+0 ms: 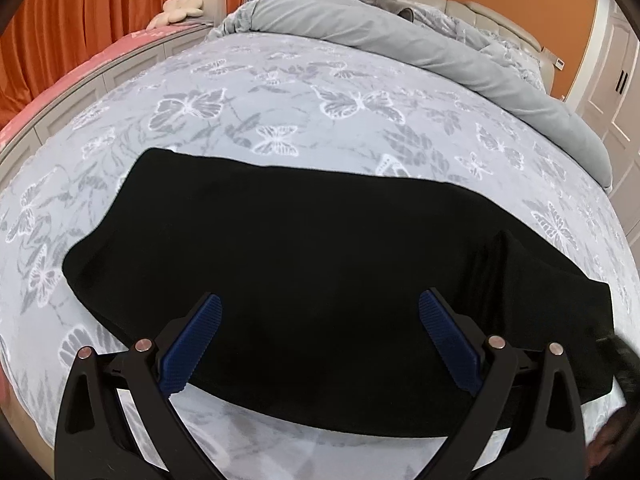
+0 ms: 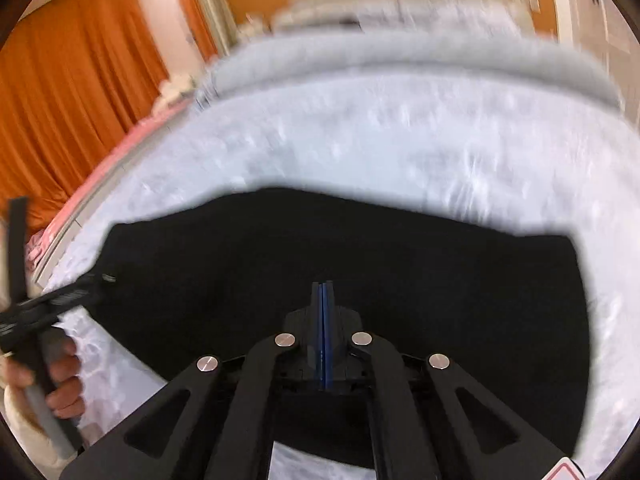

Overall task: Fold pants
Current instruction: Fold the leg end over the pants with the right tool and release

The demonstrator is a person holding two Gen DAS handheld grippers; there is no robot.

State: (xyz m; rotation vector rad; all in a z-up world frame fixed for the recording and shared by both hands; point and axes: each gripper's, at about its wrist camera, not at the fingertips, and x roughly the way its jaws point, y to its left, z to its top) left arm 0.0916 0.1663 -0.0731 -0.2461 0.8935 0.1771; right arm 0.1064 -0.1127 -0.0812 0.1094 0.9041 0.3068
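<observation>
Left gripper (image 1: 320,312): jaws spread wide, blue pads (image 1: 192,346) apart, nothing between them; it hangs over the near part of the pants (image 1: 300,280). Right gripper (image 2: 323,304): the 2 blue pads (image 2: 329,320) pressed flat together, no cloth visibly pinched between them, tips over the dark fabric.

Pants: black, folded into 1 flat band lying on the butterfly-print bedspread (image 1: 280,92), near the bed's front edge. Long axis runs left to right across both views; far edge straight, near edge curved, 1 raised crease toward the right end. Which end is the waist: cannot tell.

Open room: bare bedspread beyond the far edge, up to a rolled grey duvet (image 1: 420,44). Left of the bed, a pink-topped ledge (image 1: 80,60) and orange curtains (image 1: 80,8). Right view heavily blurred; a hand (image 2: 64,376) grips the other tool's handle at its left margin.
</observation>
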